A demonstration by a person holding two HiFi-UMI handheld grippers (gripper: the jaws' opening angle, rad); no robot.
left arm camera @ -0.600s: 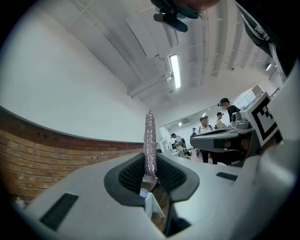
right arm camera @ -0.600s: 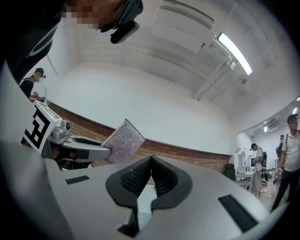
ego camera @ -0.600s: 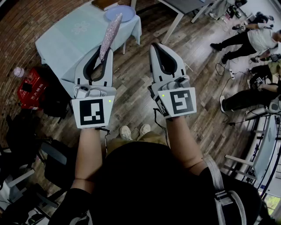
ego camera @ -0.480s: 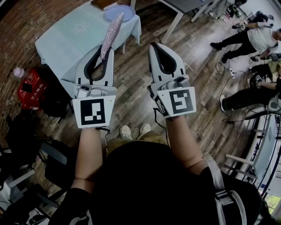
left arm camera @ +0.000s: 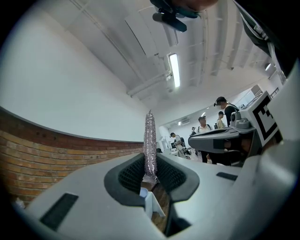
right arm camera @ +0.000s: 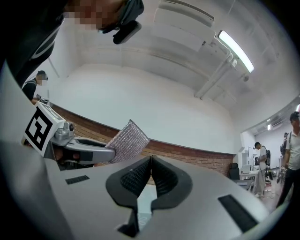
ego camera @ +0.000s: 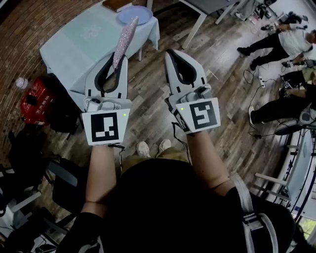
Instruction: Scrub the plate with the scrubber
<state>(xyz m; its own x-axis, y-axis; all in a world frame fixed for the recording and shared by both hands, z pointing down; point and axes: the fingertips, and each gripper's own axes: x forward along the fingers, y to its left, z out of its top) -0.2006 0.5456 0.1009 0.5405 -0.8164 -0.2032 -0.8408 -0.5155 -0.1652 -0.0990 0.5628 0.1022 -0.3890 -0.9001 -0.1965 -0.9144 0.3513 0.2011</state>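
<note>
— Silvery mesh, that scrubber (ego camera: 124, 35): who has it?
— The left gripper (ego camera: 113, 62), clamped on its lower end. It stands up from the jaws toward 12 o'clock. The right gripper (ego camera: 171, 53) is pinched together on nothing.
— And the plate (ego camera: 134, 15)?
— At 12 o'clock, flat on the table (ego camera: 79, 39) near a far corner. Nothing holds it, and the scrubber is raised in the air, off it.
— So the scrubbing?
— Not begun, I judge. The tool is in hand, but the reach to the plate and every stroke are left.
— The surface, the room?
— A brick wall (ego camera: 29, 24) at 10 o'clock, a pale green cloth (ego camera: 94, 32) over the table, a plank floor (ego camera: 148, 99) underfoot, and people (ego camera: 281, 44) at 2 o'clock.
</note>
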